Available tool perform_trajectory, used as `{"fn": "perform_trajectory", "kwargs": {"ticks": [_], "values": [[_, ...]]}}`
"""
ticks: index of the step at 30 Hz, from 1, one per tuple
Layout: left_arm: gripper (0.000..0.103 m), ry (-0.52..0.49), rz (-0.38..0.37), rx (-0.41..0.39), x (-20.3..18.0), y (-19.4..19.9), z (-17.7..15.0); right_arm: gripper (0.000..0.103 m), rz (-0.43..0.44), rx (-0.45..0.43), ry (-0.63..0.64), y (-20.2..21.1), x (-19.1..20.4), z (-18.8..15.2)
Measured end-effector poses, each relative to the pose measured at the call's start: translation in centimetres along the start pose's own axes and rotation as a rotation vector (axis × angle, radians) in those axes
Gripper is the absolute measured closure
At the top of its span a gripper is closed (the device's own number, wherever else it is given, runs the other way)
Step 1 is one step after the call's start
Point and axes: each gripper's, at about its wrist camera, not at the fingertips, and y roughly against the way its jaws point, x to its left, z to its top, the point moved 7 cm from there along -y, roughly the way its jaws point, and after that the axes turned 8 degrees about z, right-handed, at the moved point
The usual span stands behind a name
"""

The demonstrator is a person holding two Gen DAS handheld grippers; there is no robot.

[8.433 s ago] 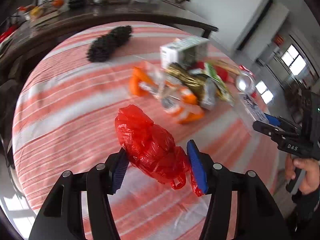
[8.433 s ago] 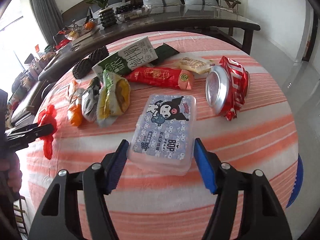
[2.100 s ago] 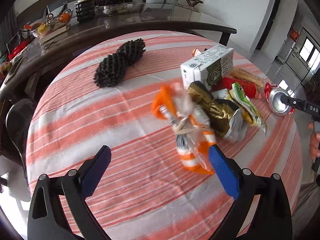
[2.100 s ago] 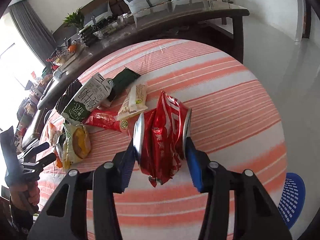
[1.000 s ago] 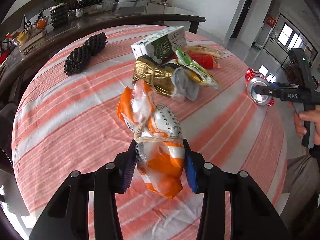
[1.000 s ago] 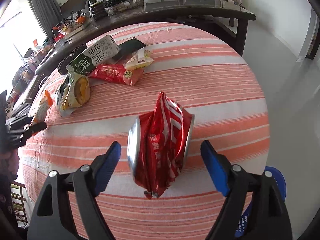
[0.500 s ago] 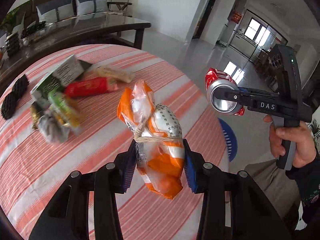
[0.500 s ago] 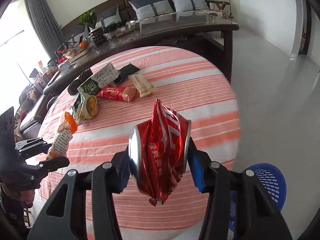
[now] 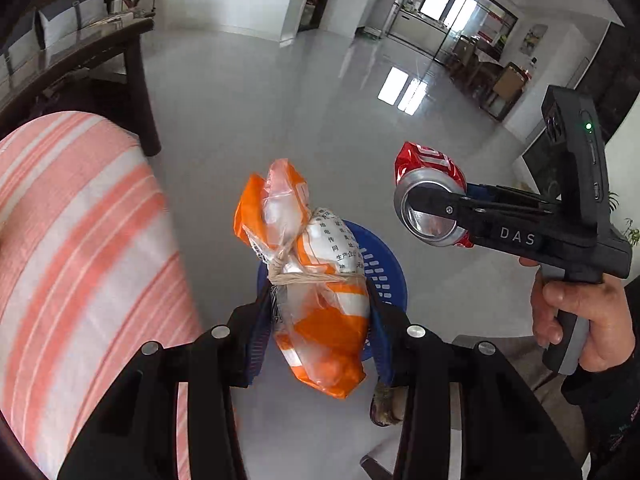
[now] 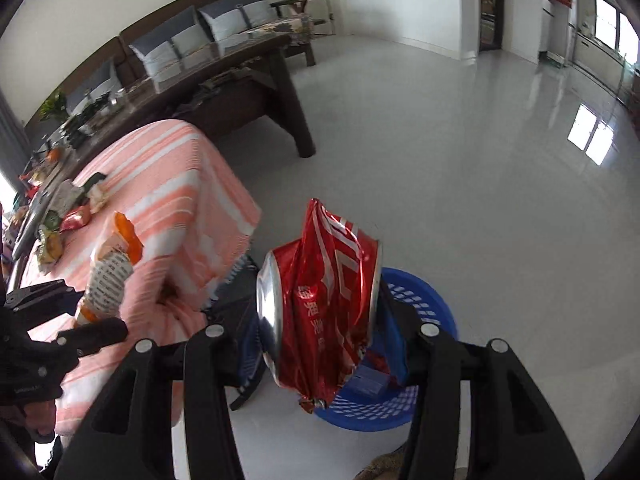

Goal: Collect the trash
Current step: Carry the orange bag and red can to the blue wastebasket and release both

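My left gripper point(image 9: 320, 312) is shut on an orange-and-white plastic bag point(image 9: 316, 272) tied with string, held off the table's edge. Right under it on the floor stands a blue plastic basket point(image 9: 382, 276), mostly hidden by the bag. My right gripper point(image 10: 320, 320) is shut on a crushed red can point(image 10: 324, 288), also above the blue basket point(image 10: 428, 312), where some trash lies. In the left wrist view the red can point(image 9: 424, 228) hangs to the right of the bag in the right gripper point(image 9: 440, 204). In the right wrist view the bag point(image 10: 108, 268) and the left gripper point(image 10: 88, 312) are at the left.
The table with the orange-striped cloth point(image 10: 172, 184) stands to the left and bears more wrappers point(image 10: 60, 216) at its far side. Behind it are a dark wooden table point(image 10: 248, 68) and a sofa. A hand point(image 9: 580, 320) holds the right gripper's handle. Glossy grey floor lies beyond.
Both grippers have swung away from the table top and out over the floor above the blue basket. The right jaws, wide around the can a second ago, have closed on it.
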Motion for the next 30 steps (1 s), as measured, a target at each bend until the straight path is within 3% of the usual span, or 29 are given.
{"fn": "perform_trajectory", "kwargs": {"ticks": [12,15,16,17,21,25,30], "values": [[0.057,-0.099,-0.022,0.080,-4.4,-9.7,2.6,0.054,-0.013,-0.010,-0.111,0.1,-6.2,-0.8],[0.019,-0.121,0.023,0.071,-4.9,-11.4,2.7,0.049,-0.006,-0.019,-0.129,0.4,-6.7,-1.2],[0.016,-0.122,0.046,0.061,-4.7,-11.6,2.9,0.043,0.000,-0.024,-0.138,0.4,-6.8,-1.2],[0.016,-0.121,0.060,0.060,-4.5,-11.5,2.6,0.031,0.004,-0.033,-0.150,0.5,-7.0,-1.1],[0.012,-0.069,0.076,0.015,-3.5,-9.5,2.4,0.025,-0.005,-0.086,-0.156,1.7,-7.5,-0.5],[0.005,-0.059,0.103,-0.103,-2.4,-4.4,2.2,0.017,-0.030,-0.147,-0.139,3.4,-7.2,0.3],[0.005,-0.032,0.168,-0.234,-0.4,2.3,0.0,0.010,-0.054,-0.285,-0.048,6.3,-4.2,1.9]]}}
